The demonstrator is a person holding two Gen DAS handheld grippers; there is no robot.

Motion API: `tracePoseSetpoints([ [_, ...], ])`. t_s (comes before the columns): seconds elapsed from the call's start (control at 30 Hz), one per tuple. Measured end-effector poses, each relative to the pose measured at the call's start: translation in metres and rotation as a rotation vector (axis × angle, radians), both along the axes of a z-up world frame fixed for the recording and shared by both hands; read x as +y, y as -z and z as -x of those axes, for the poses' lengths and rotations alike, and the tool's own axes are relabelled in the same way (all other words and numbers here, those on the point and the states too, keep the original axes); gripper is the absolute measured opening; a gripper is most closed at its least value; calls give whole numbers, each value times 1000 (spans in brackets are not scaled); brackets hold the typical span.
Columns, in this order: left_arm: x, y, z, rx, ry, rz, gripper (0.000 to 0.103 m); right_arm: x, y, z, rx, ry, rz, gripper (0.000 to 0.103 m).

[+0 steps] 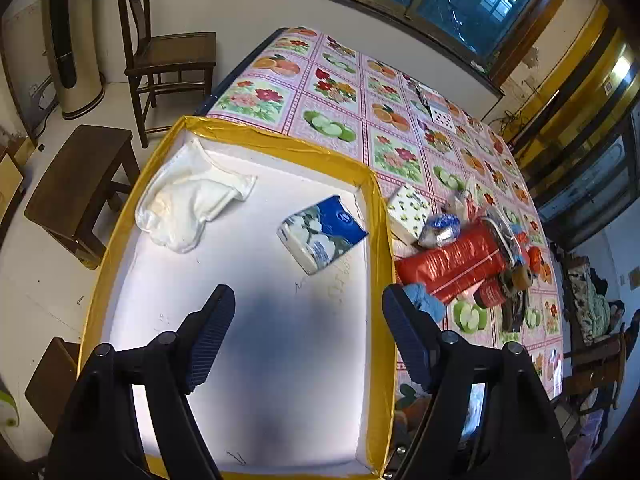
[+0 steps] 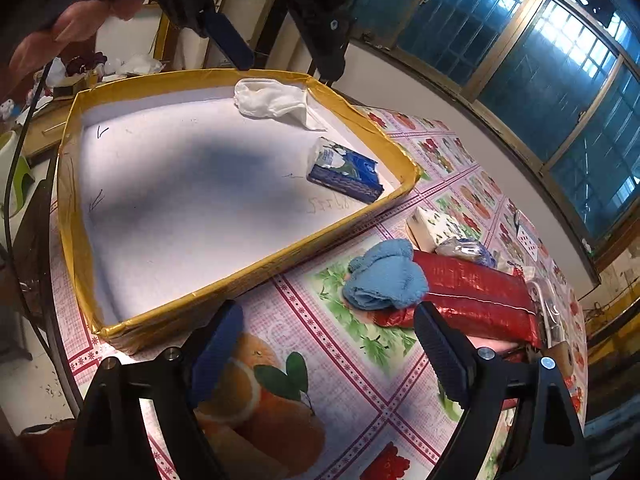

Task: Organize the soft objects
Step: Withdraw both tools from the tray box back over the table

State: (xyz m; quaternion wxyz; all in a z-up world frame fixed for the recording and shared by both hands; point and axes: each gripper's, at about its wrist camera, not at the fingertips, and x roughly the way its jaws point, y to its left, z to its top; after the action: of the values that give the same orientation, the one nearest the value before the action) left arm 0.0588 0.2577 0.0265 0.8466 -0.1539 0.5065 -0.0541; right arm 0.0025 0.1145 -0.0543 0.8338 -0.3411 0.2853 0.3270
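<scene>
A yellow-rimmed box [image 1: 280, 142] [image 2: 248, 268] with a white floor holds a crumpled white cloth [image 1: 188, 204] [image 2: 272, 100] at its far side and a blue tissue pack [image 1: 320, 234] [image 2: 346, 170]. My left gripper [image 1: 308, 304] hovers open over the box's near floor, holding nothing. My right gripper [image 2: 328, 320] is open above the tablecloth just outside the box. A blue towel [image 2: 382, 276] [image 1: 426, 300] lies just beyond its right finger, against a red foil bag [image 2: 476, 296] [image 1: 452, 264]. A white floral tissue box [image 2: 432, 226] [image 1: 410, 210] sits behind.
A fruit-and-flower tablecloth [image 1: 340, 92] [image 2: 320, 360] covers the table. More clutter lies behind the red bag: a silvery wrapped item [image 1: 440, 230], a tape roll [image 1: 522, 276]. A wooden chair [image 1: 168, 60] and stools [image 1: 80, 188] stand left of the table. The left gripper's body [image 2: 320, 20] hangs above the box.
</scene>
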Motion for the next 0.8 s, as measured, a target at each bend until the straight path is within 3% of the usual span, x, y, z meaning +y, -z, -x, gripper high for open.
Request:
tracePoseSetpoints([
  [0.1,-25,1,10,15,41,17,76,-48,-15,-10,62,49,-104,91],
  [0.17,-46,4,12,35,72,42,76,-91,-22,-28,122,128,-177,97],
  [0.27,-81,14,6,91,110,86,76,-150,-24,-54,231,250,-292,98],
  [0.4,-114,25,-8,144,82,120,76,-211,-24,-67,304,363,-410,98],
  [0.8,-148,50,-35,213,14,51,76,-287,-21,-93,398,456,-559,98],
])
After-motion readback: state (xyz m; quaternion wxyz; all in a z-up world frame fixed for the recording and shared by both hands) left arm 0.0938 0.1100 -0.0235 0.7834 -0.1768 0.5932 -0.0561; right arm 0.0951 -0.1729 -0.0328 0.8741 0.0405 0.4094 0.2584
